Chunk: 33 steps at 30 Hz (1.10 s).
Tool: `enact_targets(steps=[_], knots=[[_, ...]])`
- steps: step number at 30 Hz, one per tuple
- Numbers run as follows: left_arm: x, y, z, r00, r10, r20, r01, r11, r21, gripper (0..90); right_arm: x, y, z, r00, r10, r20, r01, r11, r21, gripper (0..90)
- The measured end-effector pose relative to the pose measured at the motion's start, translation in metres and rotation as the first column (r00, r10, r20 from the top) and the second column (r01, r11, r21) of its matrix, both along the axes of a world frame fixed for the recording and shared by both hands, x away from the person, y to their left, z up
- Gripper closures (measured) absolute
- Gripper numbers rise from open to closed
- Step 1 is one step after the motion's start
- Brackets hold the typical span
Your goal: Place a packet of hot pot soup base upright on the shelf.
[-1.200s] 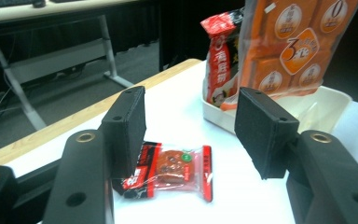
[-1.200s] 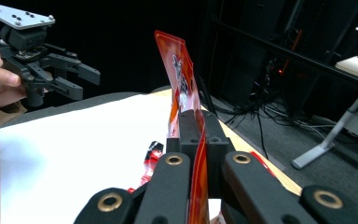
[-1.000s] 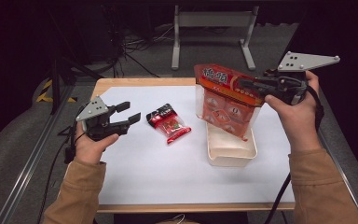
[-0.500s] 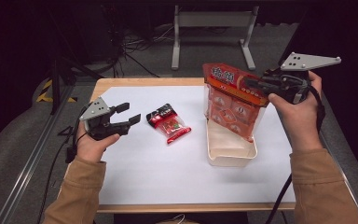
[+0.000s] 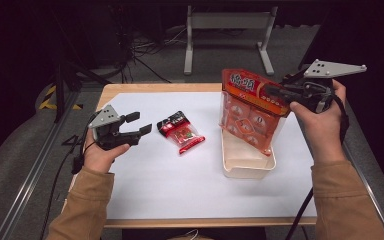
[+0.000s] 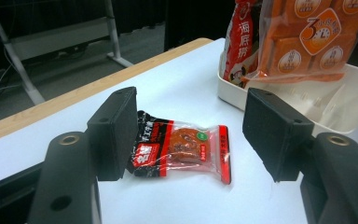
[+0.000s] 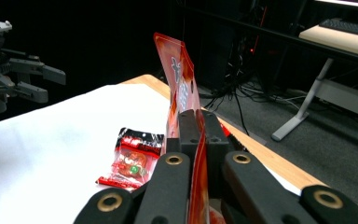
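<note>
Lowering orange bag (image 5: 250,107) farther into bin (image 5: 246,162)

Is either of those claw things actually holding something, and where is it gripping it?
Yes. The right hand-held gripper pinches the orange bag by its top edge. The left hand-held gripper is open and holds nothing.

Tan sleeves (image 5: 85,200), black grippers (image 5: 130,131) (grey three-cornered plates, brass-ringed screws).

Orange bag (image 5: 252,107) held over the cream tray (image 5: 247,167)
Its top is pinched by the right gripper (image 5: 275,93); the left gripper (image 5: 139,125) is held agape near a red packet (image 5: 181,132)
</note>
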<state>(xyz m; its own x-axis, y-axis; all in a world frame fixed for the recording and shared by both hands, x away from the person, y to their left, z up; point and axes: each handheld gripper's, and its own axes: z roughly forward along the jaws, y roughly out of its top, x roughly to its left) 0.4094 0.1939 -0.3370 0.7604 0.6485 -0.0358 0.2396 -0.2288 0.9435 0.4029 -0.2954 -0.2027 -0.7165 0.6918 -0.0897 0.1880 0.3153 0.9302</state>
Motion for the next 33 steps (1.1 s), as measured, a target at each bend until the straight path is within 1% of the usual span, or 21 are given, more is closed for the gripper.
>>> enact_targets(steps=[7, 11, 14, 16, 20, 22, 25, 29, 33], knots=[[0.000, 0.000, -0.001, 1.0000, -0.001, -0.004, 0.001, 1.0000, -0.002, 36.8, 0.002, -0.005, -0.010, 0.9997, -0.019, -0.017, 0.019, 1.000, -0.003, 89.5], [0.001, -0.001, -0.001, 0.9999, -0.004, -0.010, 0.004, 1.0000, 0.004, 36.8, 0.003, -0.007, -0.016, 0.9993, -0.030, -0.020, 0.030, 1.000, -0.005, 89.5], [0.001, -0.001, -0.002, 0.9999, -0.003, -0.012, 0.003, 1.0000, 0.001, 36.8, 0.004, -0.007, -0.020, 0.9990, -0.039, -0.023, 0.038, 0.999, -0.015, 89.5], [0.001, -0.001, -0.003, 0.9998, -0.004, -0.018, 0.004, 1.0000, 0.004, 36.8, 0.004, -0.007, -0.022, 0.9987, -0.046, -0.022, 0.046, 0.999, -0.021, 89.5], [0.001, -0.001, -0.003, 0.9998, -0.006, -0.018, 0.006, 1.0000, 0.007, 36.6, 0.004, -0.007, -0.025, 0.9975, -0.067, -0.022, 0.066, 0.997, -0.033, 89.5], [0.001, -0.001, -0.003, 0.9998, -0.006, -0.017, 0.006, 0.9999, 0.008, 36.6, 0.004, -0.007, -0.027, 0.9967, -0.079, -0.018, 0.078, 0.996, -0.049, 89.5], [0.002, -0.002, -0.003, 0.9998, -0.007, -0.020, 0.007, 0.9999, 0.008, 36.6, 0.004, -0.006, -0.029, 0.9967, -0.079, -0.019, 0.078, 0.996, -0.053, 89.5], [0.002, -0.003, -0.003, 0.9998, -0.007, -0.017, 0.008, 0.9999, 0.012, 36.6, 0.003, -0.003, -0.031, 0.9965, -0.081, -0.018, 0.080, 0.994, -0.071, 89.4], [0.002, -0.003, -0.004, 0.9997, -0.011, -0.022, 0.012, 0.9998, 0.014, 36.3, 0.002, -0.001, -0.035, 0.9968, -0.072, -0.034, 0.069, 0.994, -0.090, 89.4]])
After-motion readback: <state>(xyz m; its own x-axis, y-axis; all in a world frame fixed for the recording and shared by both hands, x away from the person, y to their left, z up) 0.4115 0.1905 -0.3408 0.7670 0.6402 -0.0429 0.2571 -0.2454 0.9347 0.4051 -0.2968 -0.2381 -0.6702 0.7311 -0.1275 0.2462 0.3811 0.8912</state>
